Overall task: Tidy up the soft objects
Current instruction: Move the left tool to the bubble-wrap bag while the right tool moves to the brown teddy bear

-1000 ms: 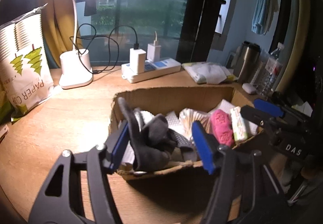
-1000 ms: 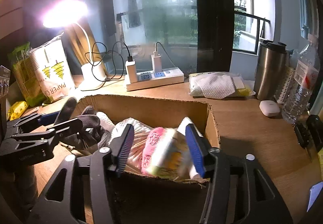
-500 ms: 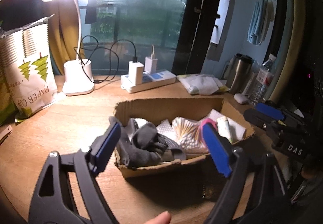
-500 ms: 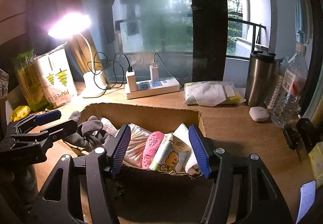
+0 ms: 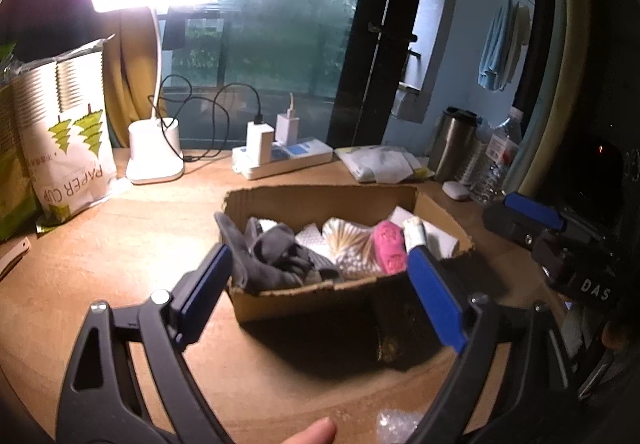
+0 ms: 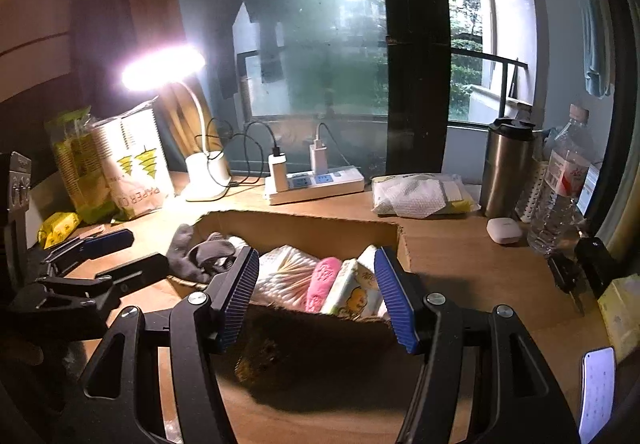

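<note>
Cardboard box (image 5: 304, 204) sits mid-desk, holding grey socks (image 5: 276, 256) at its left end, then a cotton swab pack (image 6: 286, 274), a pink soft item (image 5: 388, 244) and a tissue pack (image 6: 354, 292) with a cartoon print. Your left gripper (image 5: 316, 292) stands wide, its jaws have just been opening, nothing between the pads, hanging clear over the box's near edge. Your right gripper (image 6: 316, 292) is partly spread, empty, touching nothing. Only the right view shows the tissue print, a phone (image 6: 598, 384) and yellow packets (image 6: 60, 228); only the left view shows a fingertip (image 5: 310, 432) at the bottom. Lit desk lamp (image 5: 154, 132), power strip (image 5: 280, 160), paper cup bag (image 5: 68, 140) behind.
</note>
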{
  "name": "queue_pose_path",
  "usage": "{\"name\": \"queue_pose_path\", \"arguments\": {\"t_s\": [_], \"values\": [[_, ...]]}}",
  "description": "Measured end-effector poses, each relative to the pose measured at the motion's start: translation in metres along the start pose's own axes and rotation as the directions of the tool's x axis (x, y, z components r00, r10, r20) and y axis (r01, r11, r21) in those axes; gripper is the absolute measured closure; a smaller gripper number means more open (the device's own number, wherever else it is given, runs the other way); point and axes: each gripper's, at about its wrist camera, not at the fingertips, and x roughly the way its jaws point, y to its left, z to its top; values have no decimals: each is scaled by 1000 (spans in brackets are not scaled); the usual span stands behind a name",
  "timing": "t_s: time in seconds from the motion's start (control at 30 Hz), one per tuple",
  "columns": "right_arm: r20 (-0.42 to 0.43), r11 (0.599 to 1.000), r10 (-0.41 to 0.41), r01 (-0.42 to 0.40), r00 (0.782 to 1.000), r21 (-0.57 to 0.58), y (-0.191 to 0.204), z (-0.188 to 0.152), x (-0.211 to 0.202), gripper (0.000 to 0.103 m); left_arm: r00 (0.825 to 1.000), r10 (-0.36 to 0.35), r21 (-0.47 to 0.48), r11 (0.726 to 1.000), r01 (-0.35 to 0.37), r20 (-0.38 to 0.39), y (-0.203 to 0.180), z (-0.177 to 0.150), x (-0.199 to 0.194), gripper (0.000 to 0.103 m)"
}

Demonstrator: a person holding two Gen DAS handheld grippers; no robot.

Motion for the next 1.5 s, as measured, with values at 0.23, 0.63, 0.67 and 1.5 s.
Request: {"name": "queue_pose_path", "arguments": {"t_s": [0.23,0.63,0.67,1.5], "values": [[-31,1000,23,-23,999,-1,11,-12,-2,40,1000,-7,3,1000,7,-22,-1,-10,-6,13],[-115,999,48,-49,992,2,22,-36,14,40,996,-5,-13,1000,4,-90,5,-38,-2,13],[-121,999,52,-52,991,2,23,-37,16,40,996,-2,-16,1000,1,-93,7,-39,-1,13],[-320,996,89,-81,943,38,28,-69,82,40,983,22,-84,996,-38,-180,36,-73,19,13]]}}
